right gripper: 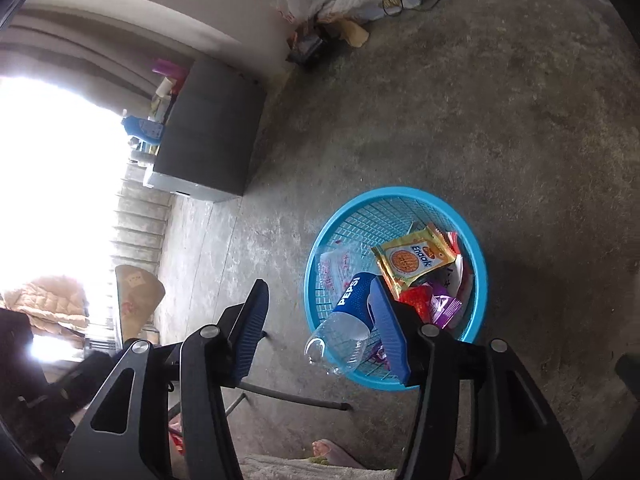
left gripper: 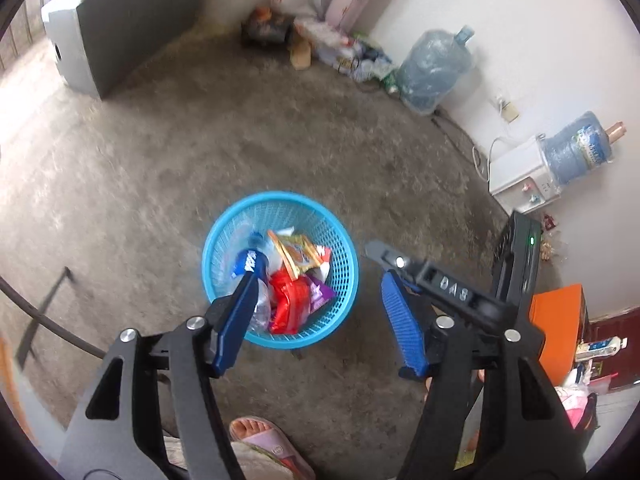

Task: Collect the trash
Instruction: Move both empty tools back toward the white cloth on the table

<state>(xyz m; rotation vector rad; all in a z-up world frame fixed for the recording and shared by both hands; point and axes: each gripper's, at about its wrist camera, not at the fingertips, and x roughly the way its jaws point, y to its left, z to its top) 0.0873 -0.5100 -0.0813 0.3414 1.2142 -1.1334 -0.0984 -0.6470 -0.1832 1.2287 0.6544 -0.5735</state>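
Note:
A blue mesh basket [left gripper: 344, 276] stands on the concrete floor and also shows in the right wrist view [right gripper: 478, 280]. Inside lie a clear Pepsi bottle [right gripper: 348, 320], a yellow snack packet [right gripper: 412, 260], a red wrapper [left gripper: 290, 304] and a purple wrapper [right gripper: 446, 310]. My left gripper [left gripper: 316, 276] is open and empty above the basket's near edge. My right gripper [right gripper: 316, 292] is open and empty, its right finger over the basket's near rim beside the bottle. The right gripper's body [left gripper: 452, 292] shows in the left wrist view, right of the basket.
A grey cabinet [left gripper: 120, 44] stands far left. Bags and litter [left gripper: 332, 40] pile along the far wall with a large water jug [left gripper: 436, 68]. A water dispenser [left gripper: 532, 176] and an orange box [left gripper: 556, 328] are at the right. The person's sandalled foot [left gripper: 268, 440] is near.

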